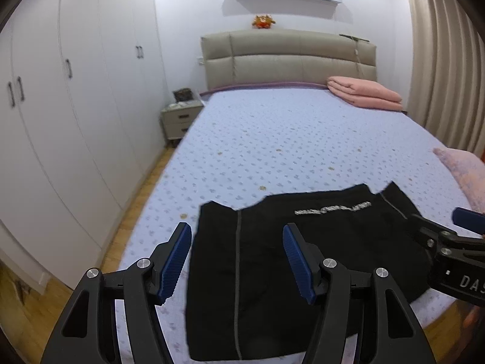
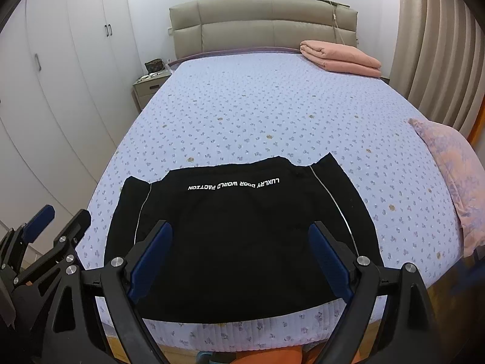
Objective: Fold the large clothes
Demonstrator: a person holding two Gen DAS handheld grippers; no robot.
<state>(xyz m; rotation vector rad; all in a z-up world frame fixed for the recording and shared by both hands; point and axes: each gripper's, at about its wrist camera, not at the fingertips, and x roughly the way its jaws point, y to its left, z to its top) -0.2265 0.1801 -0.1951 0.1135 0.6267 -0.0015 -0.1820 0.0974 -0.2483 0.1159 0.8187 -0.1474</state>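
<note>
at the near end of the bed [image 2: 272, 103], a black garment [image 2: 242, 236] lies flat on the lilac flowered bedspread, white lettering across its far part and a pale stripe down each side. both tools hang above it and grip nothing: the left tool [image 1: 236, 261] over its left part, fingers spread wide, the right tool [image 2: 239, 261] over its middle, likewise spread. a folded pink blanket [image 2: 339, 57] sits far right by the headboard [image 2: 260, 21].
</note>
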